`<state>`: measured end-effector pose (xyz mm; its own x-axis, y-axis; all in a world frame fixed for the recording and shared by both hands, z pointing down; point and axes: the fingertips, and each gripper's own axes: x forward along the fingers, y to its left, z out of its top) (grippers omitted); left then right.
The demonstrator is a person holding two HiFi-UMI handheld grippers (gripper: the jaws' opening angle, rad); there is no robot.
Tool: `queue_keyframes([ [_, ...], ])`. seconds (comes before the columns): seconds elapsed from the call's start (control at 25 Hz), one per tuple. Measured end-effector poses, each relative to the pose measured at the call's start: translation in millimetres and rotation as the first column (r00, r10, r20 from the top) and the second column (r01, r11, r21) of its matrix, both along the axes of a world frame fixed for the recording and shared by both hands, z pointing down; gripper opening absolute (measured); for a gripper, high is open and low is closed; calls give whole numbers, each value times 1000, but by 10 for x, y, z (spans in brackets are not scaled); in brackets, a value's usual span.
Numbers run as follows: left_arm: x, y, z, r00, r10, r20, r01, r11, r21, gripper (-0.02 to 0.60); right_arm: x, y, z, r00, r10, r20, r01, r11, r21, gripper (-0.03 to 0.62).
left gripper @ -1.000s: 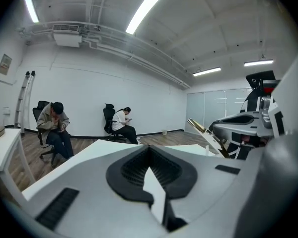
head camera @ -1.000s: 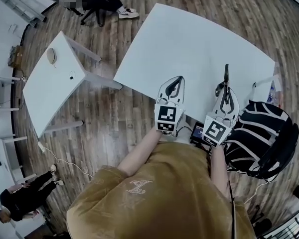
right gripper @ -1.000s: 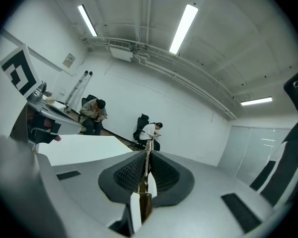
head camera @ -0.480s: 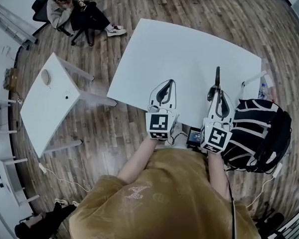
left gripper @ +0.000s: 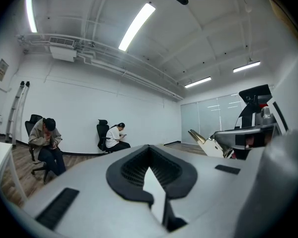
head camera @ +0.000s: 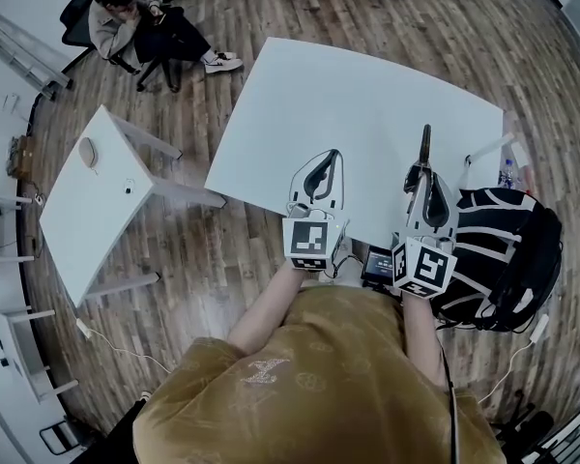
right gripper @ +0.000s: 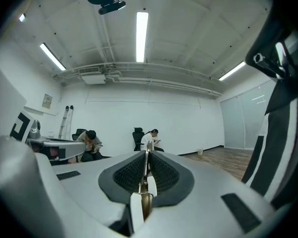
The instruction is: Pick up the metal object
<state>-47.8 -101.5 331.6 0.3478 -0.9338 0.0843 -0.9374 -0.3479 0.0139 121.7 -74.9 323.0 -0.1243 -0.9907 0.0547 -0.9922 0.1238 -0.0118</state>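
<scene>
Over the white table (head camera: pixel 367 85), right gripper (head camera: pixel 424 169) clamps the metal object (head camera: pixel 425 143); left gripper (head camera: pixel 331 155) closed.

I wear a mustard-brown short-sleeved T-shirt (head camera: pixel 300 385) with a pale letter motif on its back. My left gripper (head camera: pixel 331 158) and right gripper (head camera: pixel 426 177) are smooth pale grey shells with black ribbed pads (left gripper: pixel 134 170) lining the jaws. Each carries a cube (head camera: pixel 307 241) printed with black-and-white square markers.

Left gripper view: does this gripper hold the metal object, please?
No, the left gripper is empty; the right gripper clamps the metal object.
</scene>
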Motion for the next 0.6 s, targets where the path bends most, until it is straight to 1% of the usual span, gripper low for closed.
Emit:
queue_keyframes([
  [0.6,-45,-71,17,1000,10,-2,-10,1000,-5,2,-63,-36,5,999,-11,30,12,1000,-16,41],
])
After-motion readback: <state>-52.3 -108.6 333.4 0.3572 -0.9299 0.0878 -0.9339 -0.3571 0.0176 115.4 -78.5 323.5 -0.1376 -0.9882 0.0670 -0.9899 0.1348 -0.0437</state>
